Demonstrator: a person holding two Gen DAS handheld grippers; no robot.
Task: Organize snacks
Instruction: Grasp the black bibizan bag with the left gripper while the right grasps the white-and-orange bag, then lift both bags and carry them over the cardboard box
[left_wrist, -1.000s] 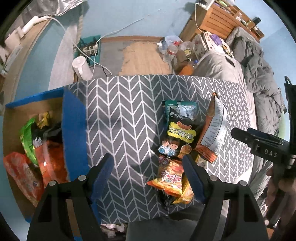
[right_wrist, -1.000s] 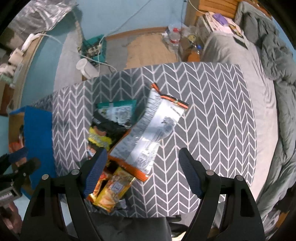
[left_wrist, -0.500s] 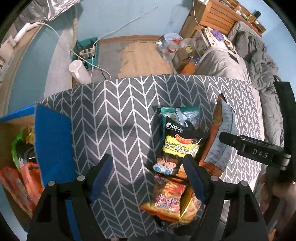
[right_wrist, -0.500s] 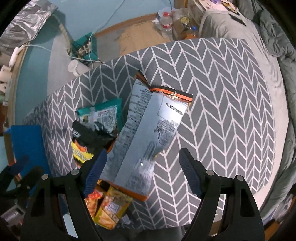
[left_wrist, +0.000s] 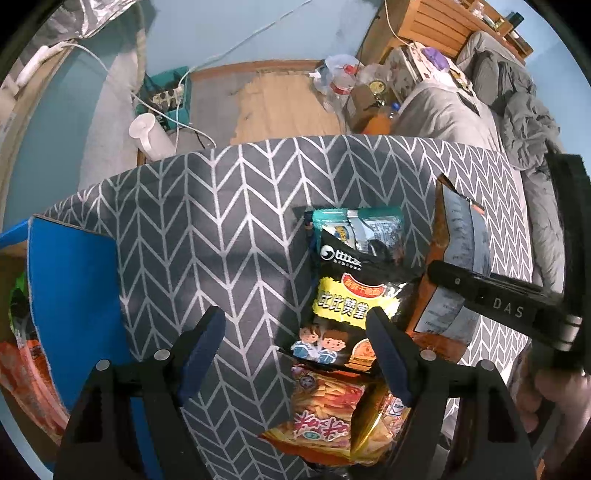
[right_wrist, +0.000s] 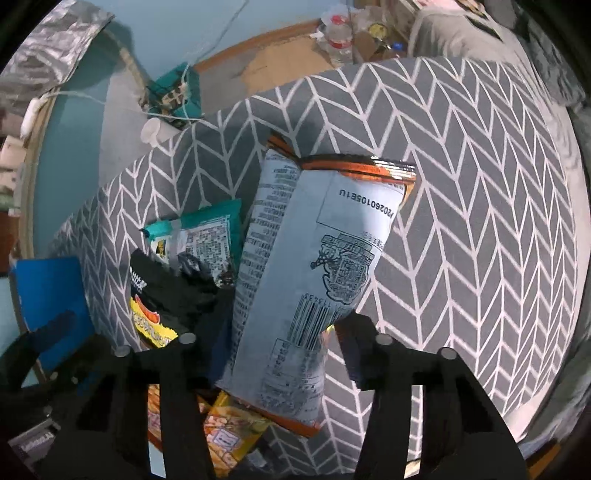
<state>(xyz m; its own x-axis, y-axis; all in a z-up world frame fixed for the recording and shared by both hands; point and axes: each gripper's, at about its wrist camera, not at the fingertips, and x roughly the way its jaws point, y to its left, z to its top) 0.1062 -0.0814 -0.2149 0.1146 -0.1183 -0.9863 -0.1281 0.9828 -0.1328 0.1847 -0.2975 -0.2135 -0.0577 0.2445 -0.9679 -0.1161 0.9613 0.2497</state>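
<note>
A pile of snack bags lies on the grey chevron table (left_wrist: 221, 229). A black and yellow bag (left_wrist: 347, 295) lies over a teal bag (left_wrist: 354, 218), with an orange-red bag (left_wrist: 325, 413) nearest me. A large orange-edged bag (right_wrist: 314, 266), printed back up, lies to their right; it also shows in the left wrist view (left_wrist: 454, 236). My left gripper (left_wrist: 295, 347) is open and empty above the table, its right finger over the black bag. My right gripper (right_wrist: 277, 350) is open, its fingers on either side of the large bag's near end.
A blue-walled cardboard box (left_wrist: 70, 295) with several snack bags inside stands at the table's left edge. Beyond the table lie a floor with a white jug (left_wrist: 147, 136), a power strip, bottles, and a bed with grey bedding (left_wrist: 517, 107) to the right.
Both grippers have moved forward and down toward the pile. The right gripper now straddles the large bag's near end. The left gripper has swung right, away from the box.
</note>
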